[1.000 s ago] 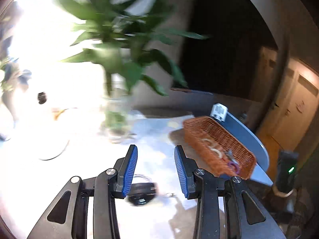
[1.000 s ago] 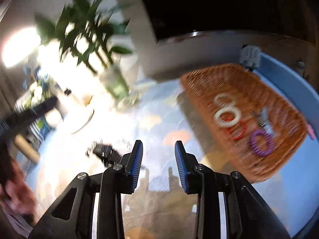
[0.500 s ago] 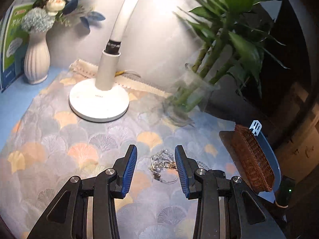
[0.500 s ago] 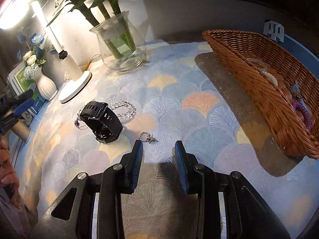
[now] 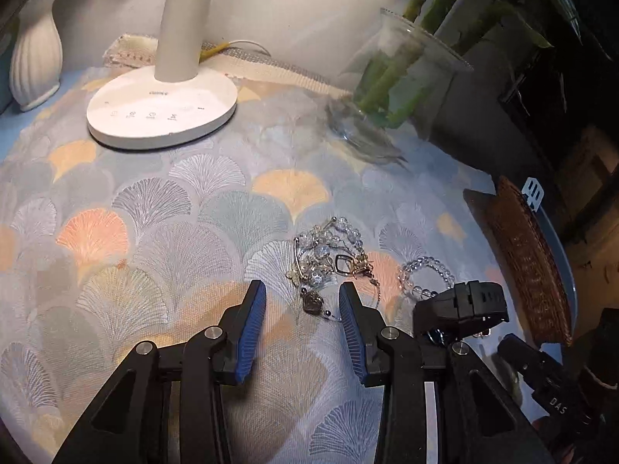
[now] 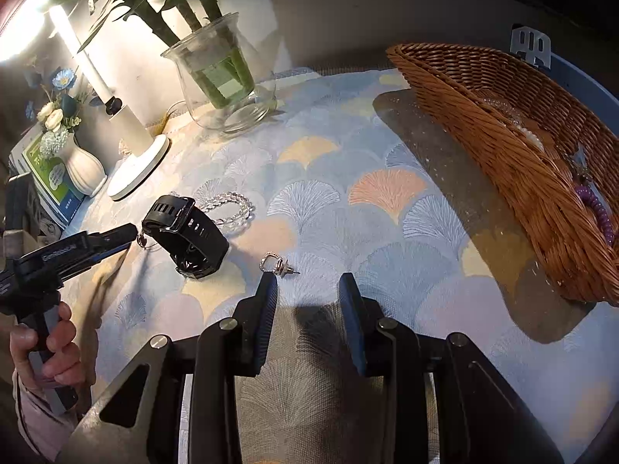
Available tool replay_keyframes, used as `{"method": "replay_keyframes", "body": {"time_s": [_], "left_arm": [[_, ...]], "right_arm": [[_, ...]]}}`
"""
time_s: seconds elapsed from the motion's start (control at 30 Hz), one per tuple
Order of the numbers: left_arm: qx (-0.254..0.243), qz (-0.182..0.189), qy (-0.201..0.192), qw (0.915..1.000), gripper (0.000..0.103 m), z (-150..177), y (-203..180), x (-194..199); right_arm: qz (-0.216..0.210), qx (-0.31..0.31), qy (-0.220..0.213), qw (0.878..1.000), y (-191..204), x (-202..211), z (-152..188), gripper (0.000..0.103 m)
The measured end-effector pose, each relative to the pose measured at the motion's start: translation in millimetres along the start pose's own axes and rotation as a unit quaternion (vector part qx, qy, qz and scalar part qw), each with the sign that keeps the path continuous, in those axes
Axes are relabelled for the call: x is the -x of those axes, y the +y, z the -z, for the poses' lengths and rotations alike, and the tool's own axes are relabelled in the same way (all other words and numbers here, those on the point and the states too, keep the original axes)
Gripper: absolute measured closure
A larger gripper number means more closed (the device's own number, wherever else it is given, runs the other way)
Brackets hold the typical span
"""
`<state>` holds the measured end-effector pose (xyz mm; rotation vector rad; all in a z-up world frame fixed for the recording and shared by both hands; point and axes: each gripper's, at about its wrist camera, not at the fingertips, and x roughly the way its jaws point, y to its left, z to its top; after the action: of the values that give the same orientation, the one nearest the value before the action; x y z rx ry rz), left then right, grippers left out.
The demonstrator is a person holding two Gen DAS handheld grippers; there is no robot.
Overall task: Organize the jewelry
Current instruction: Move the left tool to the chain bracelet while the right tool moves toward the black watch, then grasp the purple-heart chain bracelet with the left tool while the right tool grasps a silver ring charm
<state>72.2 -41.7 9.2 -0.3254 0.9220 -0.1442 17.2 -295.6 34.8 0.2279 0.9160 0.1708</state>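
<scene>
Your left tongs (image 5: 302, 301) stand apart with nothing between the pads, low over the tangle of chains and beads (image 5: 329, 255) on the patterned worktop (image 5: 154, 232), and the little heart charm (image 5: 310, 301) lies right in the gap. That tangle looks light, limp and slippery, so it should sag and trail; I'd pinch it where the strands bunch thickest, not at a loose end that may slide out. Just right of it sit a clear bead bracelet (image 5: 425, 276) and a black watch (image 5: 464, 305), close enough to snag a chain as it lifts. Your right tongs (image 6: 308, 284) are apart and empty too, near a small stud earring (image 6: 276, 263) beside the left pad; tiny and stiff, it wants a grip across its loop. The wicker basket (image 6: 503, 147) on the far right already holds a purple bracelet (image 6: 595, 208). At the far side stand a lamp (image 5: 162, 112) and a glass vase (image 5: 394, 92), well clear.
</scene>
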Motion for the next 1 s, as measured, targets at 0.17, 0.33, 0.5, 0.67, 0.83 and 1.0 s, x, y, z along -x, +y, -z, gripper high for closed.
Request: {"method": "replay_keyframes", "body": {"time_s": [0.17, 0.33, 0.5, 0.67, 0.83, 1.0], "left_arm": [[-0.029, -0.032, -0.002, 0.9991, 0.063, -2.9, -12.6, -4.2], [-0.066, -0.066, 0.0, 0.9956, 0.063, -2.6, -23.5, -7.9], [-0.116, -0.099, 0.007, 0.9883, 0.077, 4.2, -26.3, -4.5], [-0.151, -0.077, 0.03, 0.985, 0.082, 13.3, -10.8, 11.3], [-0.199, -0.057, 0.041, 0.9775, 0.081, 33.3, 9.0, 36.8], [-0.213, -0.048, 0.037, 0.9752, 0.081, 41.8, 15.5, 46.2]], "right_arm": [[-0.003, 0.002, 0.0, 1.0, 1.1, -0.2, 0.3, 0.067], [-0.012, -0.002, 0.002, 1.0, -0.3, -0.5, 0.3, 0.067], [-0.014, 0.001, 0.003, 1.0, 1.5, -0.4, 1.6, 0.067], [-0.017, 0.005, 0.004, 1.0, 3.3, -0.8, 2.0, 0.067], [-0.02, 0.004, 0.004, 1.0, 2.8, -1.3, 1.8, 0.067], [-0.017, 0.008, 0.004, 1.0, 4.0, -1.4, 2.4, 0.067]]}}
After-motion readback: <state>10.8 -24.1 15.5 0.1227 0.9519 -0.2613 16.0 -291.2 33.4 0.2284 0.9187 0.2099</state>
